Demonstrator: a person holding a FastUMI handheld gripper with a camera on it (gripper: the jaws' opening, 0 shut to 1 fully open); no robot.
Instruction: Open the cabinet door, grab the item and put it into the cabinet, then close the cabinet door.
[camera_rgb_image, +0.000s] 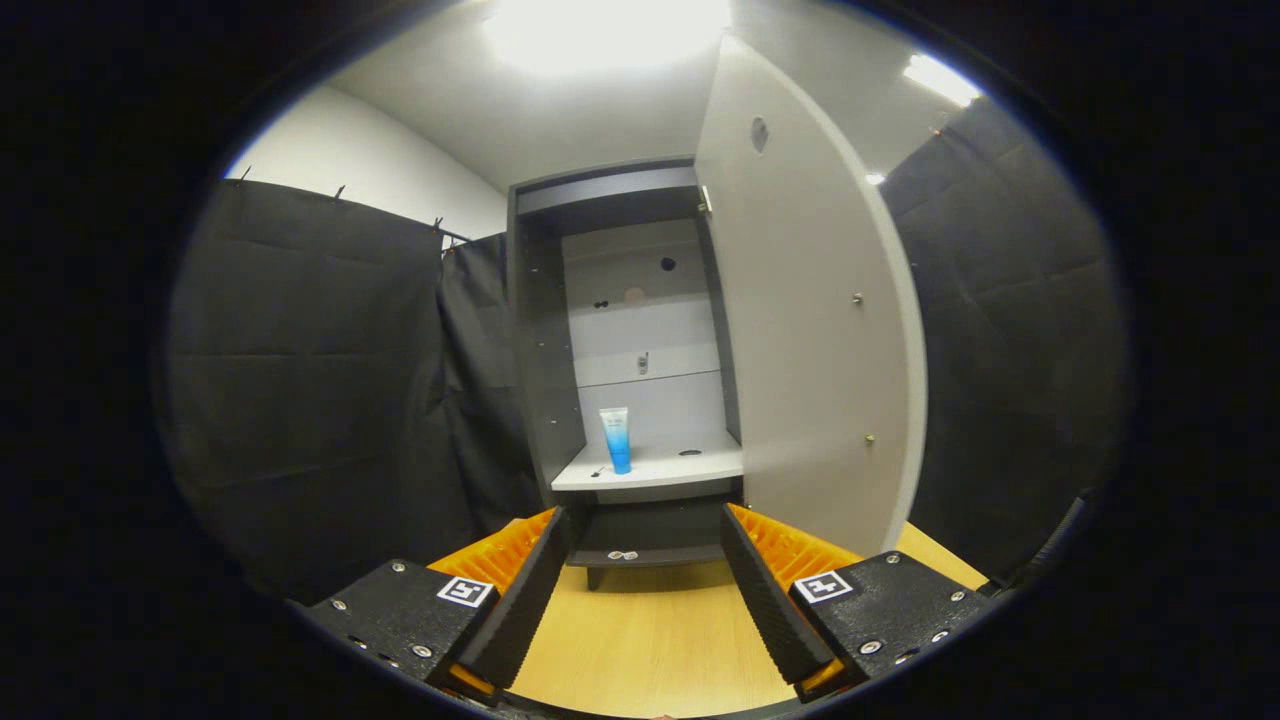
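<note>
A grey cabinet (545, 330) stands ahead of me with its door (810, 330) swung wide open to the right. A blue and white tube (616, 438) stands upright on the cabinet's pale shelf (690, 470), towards its left side. My gripper (645, 545) is open, with nothing between its fingers. It hangs well back from the cabinet, and the tube lies beyond the fingertips, a little left of the gap's middle.
A light wooden surface (650, 640) runs under the fingers up to the cabinet's foot. Black cloth walls (320, 380) close in on the left and right. A lower shelf (640, 540) sits beneath the pale one.
</note>
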